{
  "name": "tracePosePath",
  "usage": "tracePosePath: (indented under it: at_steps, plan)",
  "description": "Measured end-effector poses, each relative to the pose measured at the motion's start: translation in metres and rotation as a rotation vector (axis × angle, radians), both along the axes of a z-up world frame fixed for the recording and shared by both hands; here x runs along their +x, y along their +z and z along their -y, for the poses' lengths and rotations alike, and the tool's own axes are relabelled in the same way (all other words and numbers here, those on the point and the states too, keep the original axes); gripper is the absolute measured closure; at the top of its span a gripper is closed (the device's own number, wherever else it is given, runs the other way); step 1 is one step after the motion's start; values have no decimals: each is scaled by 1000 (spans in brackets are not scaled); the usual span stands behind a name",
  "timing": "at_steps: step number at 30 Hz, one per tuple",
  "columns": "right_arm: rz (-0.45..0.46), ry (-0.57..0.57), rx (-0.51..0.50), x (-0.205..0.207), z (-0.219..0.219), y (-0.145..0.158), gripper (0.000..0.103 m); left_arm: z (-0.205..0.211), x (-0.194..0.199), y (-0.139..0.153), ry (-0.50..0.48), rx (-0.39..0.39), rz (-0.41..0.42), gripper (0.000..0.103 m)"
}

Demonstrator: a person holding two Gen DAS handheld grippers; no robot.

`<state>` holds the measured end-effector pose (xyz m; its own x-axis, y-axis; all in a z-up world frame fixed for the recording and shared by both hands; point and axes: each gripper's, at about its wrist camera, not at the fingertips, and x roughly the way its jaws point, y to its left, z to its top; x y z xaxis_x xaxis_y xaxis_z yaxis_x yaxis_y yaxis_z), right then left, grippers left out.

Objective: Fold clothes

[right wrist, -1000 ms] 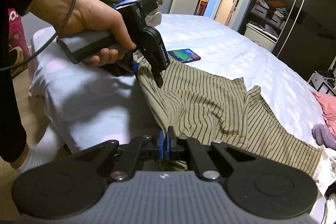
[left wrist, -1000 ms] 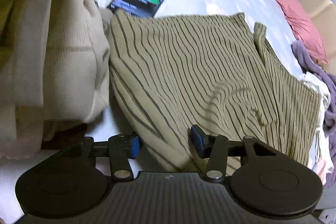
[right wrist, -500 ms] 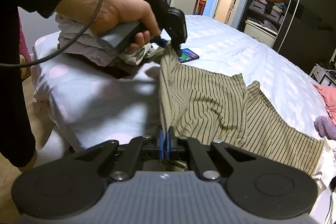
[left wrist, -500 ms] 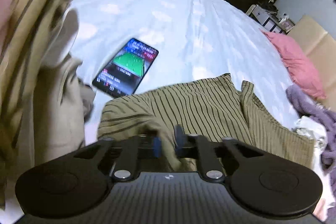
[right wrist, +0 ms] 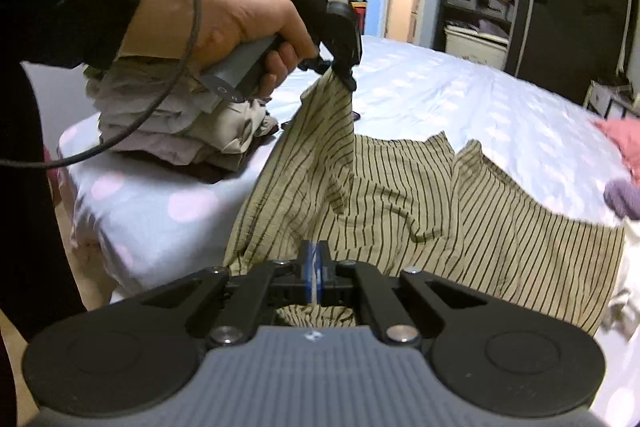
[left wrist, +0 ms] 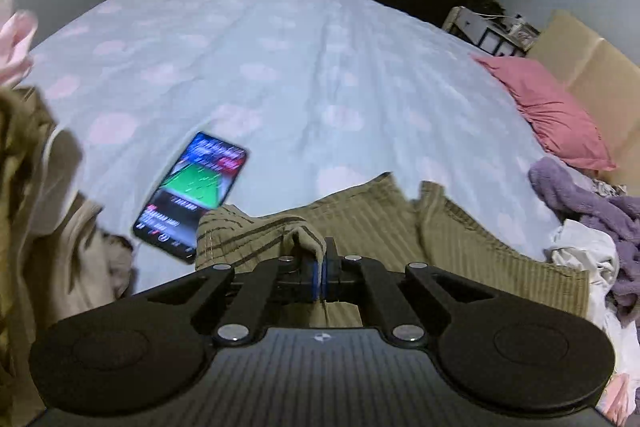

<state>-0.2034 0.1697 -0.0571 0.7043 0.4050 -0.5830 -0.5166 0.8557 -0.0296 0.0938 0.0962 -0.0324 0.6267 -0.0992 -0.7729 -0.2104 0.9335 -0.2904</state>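
An olive striped garment (right wrist: 440,195) lies on the bed, its left side lifted. My left gripper (left wrist: 319,277) is shut on a corner of the garment (left wrist: 360,219) and holds it raised above the bed; the right wrist view shows it (right wrist: 344,75) with the cloth hanging from it. My right gripper (right wrist: 314,275) is shut on the garment's near edge, low at the bed's front.
A lit phone (left wrist: 192,195) lies on the light blue bedsheet (left wrist: 320,67) just beyond the garment. A stack of folded clothes (right wrist: 172,131) sits at the bed's left corner. A pink pillow (left wrist: 552,115) and purple and white clothes (left wrist: 592,223) lie at the right.
My left gripper shut on the garment's corner and lifted it up off the bed. My right gripper stayed shut on the near edge.
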Motion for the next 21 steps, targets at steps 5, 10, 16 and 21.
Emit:
tracePosePath:
  at_steps: [5,10,16,21]
  plan:
    - [13,42,1,-5,-4,-9,82,13,5,10,-27,7,21,103]
    - [53,128,-70,-19,-27,-25,38,20,9,17,-44,10,36,103]
    - [43,161,-182,-18,-60,-56,61,11,5,18,-31,-15,33,103]
    - [40,153,-226,-15,-66,-67,63,4,1,19,-29,-29,36,103]
